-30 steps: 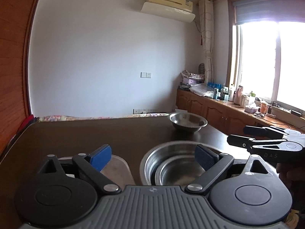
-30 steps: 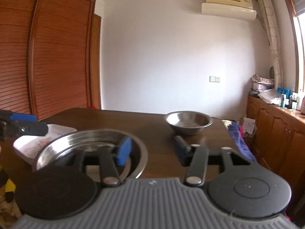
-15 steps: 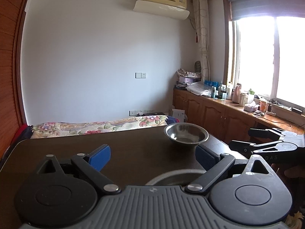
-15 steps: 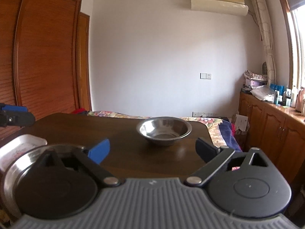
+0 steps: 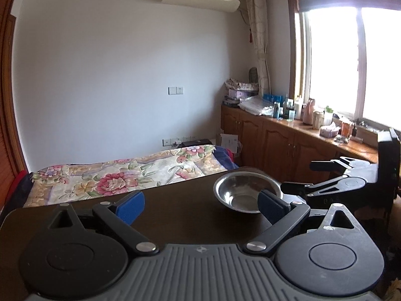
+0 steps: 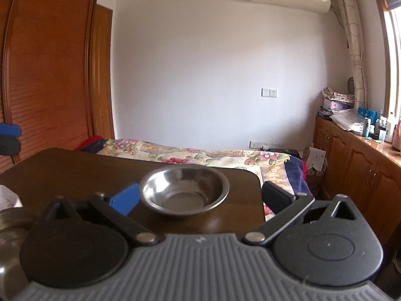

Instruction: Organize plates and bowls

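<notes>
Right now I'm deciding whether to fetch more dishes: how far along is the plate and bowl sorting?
Partly done. At the right wrist view's lower left edge a steel rim shows, apparently bowls already gathered. Nothing is in hand: the right claw has just been opening and stands wide with nothing gripped; the left claw is open too. Left: the small steel bowl, alone near the table's far edge, ahead of the right claw.

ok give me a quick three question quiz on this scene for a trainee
1. True or false: the right gripper is shut on the steel bowl.
2. What does the steel bowl rest on?
3. In the left wrist view, the left gripper is: A open and empty, B shut on a plate, C shut on the bowl.

Key: 1 false, its jaws have just been opening and stand apart, clear of the bowl. 2 the dark wooden table. 3 A.
</notes>
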The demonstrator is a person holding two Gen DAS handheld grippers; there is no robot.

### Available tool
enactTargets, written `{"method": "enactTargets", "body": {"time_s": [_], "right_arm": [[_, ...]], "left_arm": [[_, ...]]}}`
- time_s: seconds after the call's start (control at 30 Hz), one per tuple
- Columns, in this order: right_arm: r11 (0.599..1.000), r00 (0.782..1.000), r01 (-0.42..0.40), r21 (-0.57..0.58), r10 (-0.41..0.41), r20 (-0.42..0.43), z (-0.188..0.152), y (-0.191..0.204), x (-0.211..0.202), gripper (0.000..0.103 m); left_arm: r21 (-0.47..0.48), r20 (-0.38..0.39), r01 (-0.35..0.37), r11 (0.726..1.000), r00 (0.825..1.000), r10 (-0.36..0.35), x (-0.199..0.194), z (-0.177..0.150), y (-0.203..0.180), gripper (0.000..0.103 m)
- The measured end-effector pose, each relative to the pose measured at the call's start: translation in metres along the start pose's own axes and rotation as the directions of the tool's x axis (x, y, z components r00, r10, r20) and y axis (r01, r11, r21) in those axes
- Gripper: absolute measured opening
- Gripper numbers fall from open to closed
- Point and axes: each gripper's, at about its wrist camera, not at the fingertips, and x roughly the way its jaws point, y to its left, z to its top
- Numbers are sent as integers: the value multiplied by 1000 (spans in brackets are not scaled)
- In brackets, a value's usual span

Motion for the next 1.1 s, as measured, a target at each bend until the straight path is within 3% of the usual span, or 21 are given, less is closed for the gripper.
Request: {"method": "enactTargets", "body": {"time_s": [0.3,0.4,0.7,1.1], "right_arm": [[999,993,-27,37,31,-112,2,-16,41,102],[998,986,-48,41,54,-159,1,-16,50,89],[991,957,-89,101,113,-268,2,-21,71,61],[986,947,-124,114,152,-284,6,-15,76,50]], "left_arm": [[27,-68,28,999,997,-26,44,9,4,103],[43,-96,45,998,995,-41,58,12,2,103],[32,-163,81,996,984,-75,89,19,8,103],[21,-264,119,993,958,-109,126,19,11,100]]}}
